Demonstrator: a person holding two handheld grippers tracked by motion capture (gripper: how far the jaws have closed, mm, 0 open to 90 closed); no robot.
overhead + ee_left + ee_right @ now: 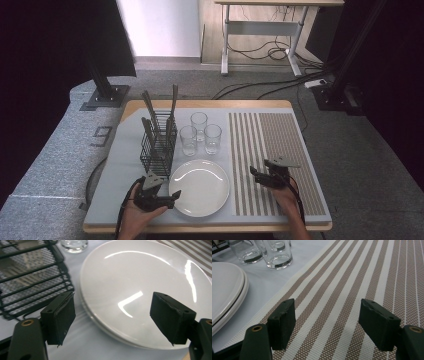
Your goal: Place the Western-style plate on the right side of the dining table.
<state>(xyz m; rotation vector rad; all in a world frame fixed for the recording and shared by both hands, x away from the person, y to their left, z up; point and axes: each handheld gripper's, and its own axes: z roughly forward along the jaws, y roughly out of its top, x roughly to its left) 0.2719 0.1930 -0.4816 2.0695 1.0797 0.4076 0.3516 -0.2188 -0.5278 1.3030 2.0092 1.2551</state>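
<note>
A stack of white plates (200, 186) (140, 287) (225, 290) lies at the front middle of the table. My left gripper (172, 196) (112, 320) hovers at the plates' left rim, jaws open and empty, one jaw outside the rim and one over the top plate. Over the brown striped placemat (272, 155) (352, 285) my right gripper (253, 173) (327, 323) stays open, nothing between its jaws. Three clear glasses (200, 132) (275, 253) stand behind the plates. A black wire cutlery basket (158, 142) (30, 280) holding several dark utensils stands left of the glasses.
A pale grey cloth (122, 165) covers the left part of the wooden table. Beyond the table's far edge are carpet, black stand bases (105, 95), a desk frame (260, 30) and cables (280, 80) on the floor.
</note>
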